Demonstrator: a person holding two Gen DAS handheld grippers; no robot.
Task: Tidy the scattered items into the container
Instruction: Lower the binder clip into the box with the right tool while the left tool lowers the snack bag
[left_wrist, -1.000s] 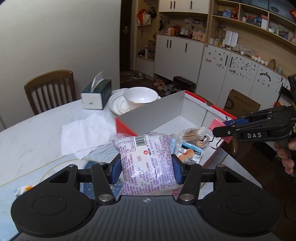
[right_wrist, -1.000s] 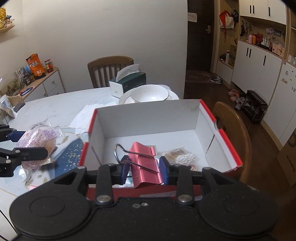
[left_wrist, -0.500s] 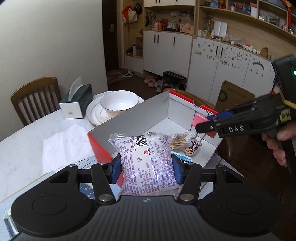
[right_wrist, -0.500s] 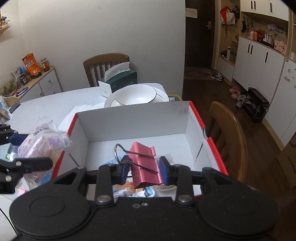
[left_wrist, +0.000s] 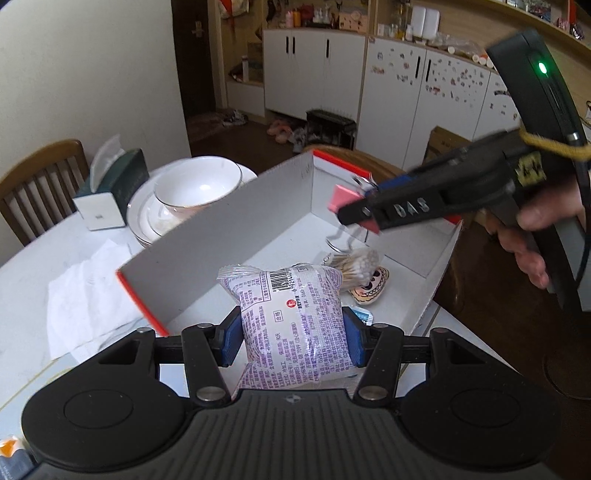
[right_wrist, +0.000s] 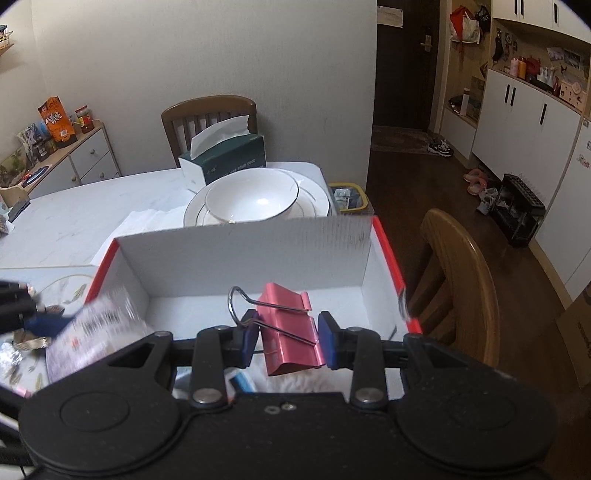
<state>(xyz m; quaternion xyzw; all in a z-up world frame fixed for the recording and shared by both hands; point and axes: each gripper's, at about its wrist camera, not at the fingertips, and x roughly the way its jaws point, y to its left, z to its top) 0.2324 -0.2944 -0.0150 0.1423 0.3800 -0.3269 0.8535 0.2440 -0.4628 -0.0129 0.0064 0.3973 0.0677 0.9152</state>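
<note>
My left gripper (left_wrist: 291, 339) is shut on a purple-printed snack packet (left_wrist: 291, 317) and holds it over the near end of the white box with red rim (left_wrist: 221, 243). My right gripper (right_wrist: 286, 338) is shut on a pink binder clip (right_wrist: 291, 332) and holds it above the box's inside (right_wrist: 243, 258). In the left wrist view the right gripper (left_wrist: 354, 218) with the clip (left_wrist: 343, 201) hangs over the box's far end. A bag of cotton swabs (left_wrist: 356, 264) and a small patterned pouch (left_wrist: 371, 288) lie in the box. The packet (right_wrist: 92, 332) shows blurred at the left of the right wrist view.
A white bowl on plates (left_wrist: 195, 192) and a green tissue box (left_wrist: 110, 188) stand behind the box. White tissue (left_wrist: 85, 295) lies to its left. A wooden chair (right_wrist: 458, 280) stands at the box's right, another chair (right_wrist: 210, 118) behind the table.
Both grippers have moved forward over the box. The packet now hangs over the box's near end, and the binder clip is deeper above the box's inside.
</note>
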